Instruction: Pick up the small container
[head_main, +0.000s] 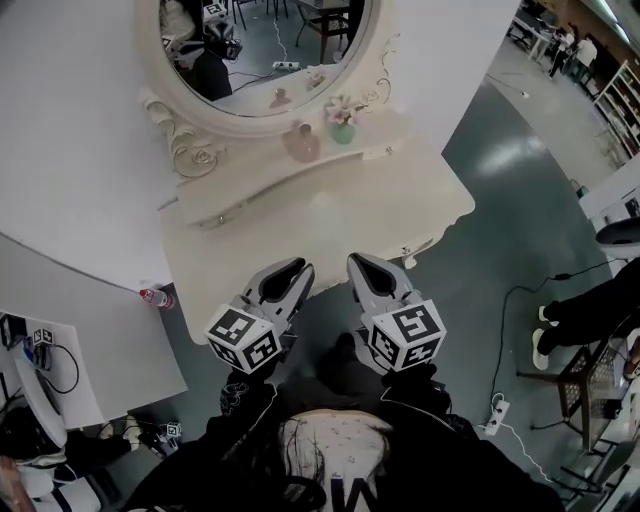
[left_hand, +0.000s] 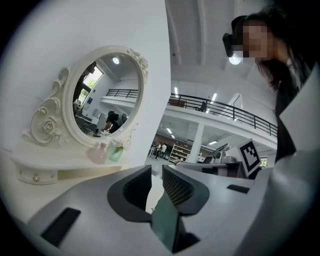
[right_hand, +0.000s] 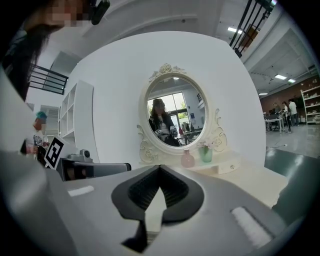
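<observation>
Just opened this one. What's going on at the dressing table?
A person holds a gripper in each hand in front of a cream dressing table with an oval mirror. The left gripper and the right gripper are both shut and empty, at the table's front edge. A small pink bottle and a green vase with flowers stand side by side on the raised shelf under the mirror, untouched. Nothing has been picked up yet.

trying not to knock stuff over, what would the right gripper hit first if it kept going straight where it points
Probably the mirror's base shelf, just left of the pink bottle; before that the right gripper has only bare tabletop ahead. Depth is unclear.
</observation>
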